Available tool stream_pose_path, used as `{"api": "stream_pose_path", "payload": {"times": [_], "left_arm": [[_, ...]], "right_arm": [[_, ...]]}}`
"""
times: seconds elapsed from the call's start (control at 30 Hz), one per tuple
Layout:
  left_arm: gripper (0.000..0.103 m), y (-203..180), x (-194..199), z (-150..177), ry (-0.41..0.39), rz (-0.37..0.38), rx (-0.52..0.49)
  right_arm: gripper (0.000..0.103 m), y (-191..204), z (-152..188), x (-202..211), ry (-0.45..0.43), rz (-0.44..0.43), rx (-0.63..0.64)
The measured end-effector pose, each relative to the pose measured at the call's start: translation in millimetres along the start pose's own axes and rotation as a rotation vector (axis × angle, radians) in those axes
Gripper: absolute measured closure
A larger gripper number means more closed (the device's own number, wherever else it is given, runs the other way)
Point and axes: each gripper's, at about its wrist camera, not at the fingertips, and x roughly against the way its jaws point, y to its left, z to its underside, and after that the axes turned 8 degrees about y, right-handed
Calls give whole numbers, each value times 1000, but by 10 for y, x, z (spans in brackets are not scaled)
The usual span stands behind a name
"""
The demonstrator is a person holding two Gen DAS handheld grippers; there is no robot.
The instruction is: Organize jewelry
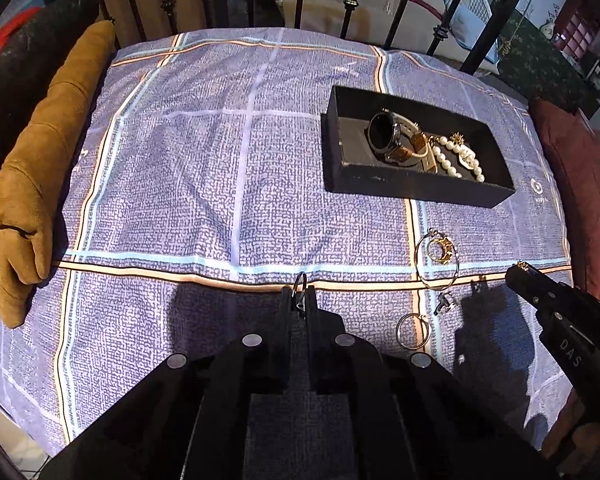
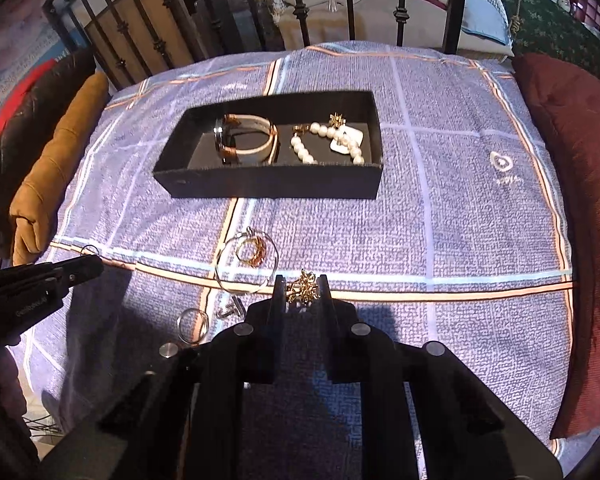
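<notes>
A black tray [image 1: 420, 190] [image 2: 268, 182] on the plaid cloth [image 1: 180, 160] holds a watch [image 1: 384, 134] [image 2: 240, 140] and a pearl bracelet [image 1: 456, 160] [image 2: 320, 140]. My left gripper [image 1: 299, 292] [image 2: 88, 264] is shut on a thin silver ring [image 1: 300, 282], lifted off the cloth. My right gripper [image 2: 302, 284] [image 1: 520, 270] is shut on a small gold ornament [image 2: 302, 290]. Between the grippers, on the cloth, lie a wire hoop [image 1: 420, 276] [image 2: 220, 268] around a gold ring [image 1: 440, 248] [image 2: 252, 250], a silver stud [image 1: 444, 302] [image 2: 230, 308] and a silver band [image 1: 410, 330] [image 2: 194, 324].
A tan cushion [image 1: 40, 180] lies along the cloth's left edge and a dark red cushion [image 2: 572, 200] along its right. Black iron railing bars [image 1: 352, 4] stand behind the far edge. A wide bare stretch of cloth lies left of the tray.
</notes>
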Motion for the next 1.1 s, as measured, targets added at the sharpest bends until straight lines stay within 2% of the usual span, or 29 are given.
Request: {"api": "stream_pose_path", "payload": {"times": [0.23,0.37,0.6,0.73,0.77,0.83,0.87,0.97,1.1], "left_arm": [[97,-401,247,-334,-71,69,-42],[97,-657,301,-577,-114,93,-70],[97,-930,168,-992,-143,88,-115],[97,-961,-10,-1152,-117,76,-120],[95,-961,-41,-1175,-118,71,-117],[74,-957,-141,-1215,-91,51,-112],[59,-939,-171,-1222,-88,37,-102],[53,-868,-216,-1193,-81,33,-88],[49,-697,-196,-1061,-57,36,-43]], "right_arm": [[87,40,-239,231,-66,-25,17],[87,55,-462,317,-118,-12,41],[87,9,-885,220,-170,21,63],[87,-40,-1058,10,-139,21,69],[87,-46,-1088,-45,-127,19,76],[84,-62,-1117,-153,-97,44,83],[80,-74,-1121,-189,-88,45,84],[60,-114,-1080,-228,-82,54,80],[58,-171,-961,-149,-85,46,70]]}}
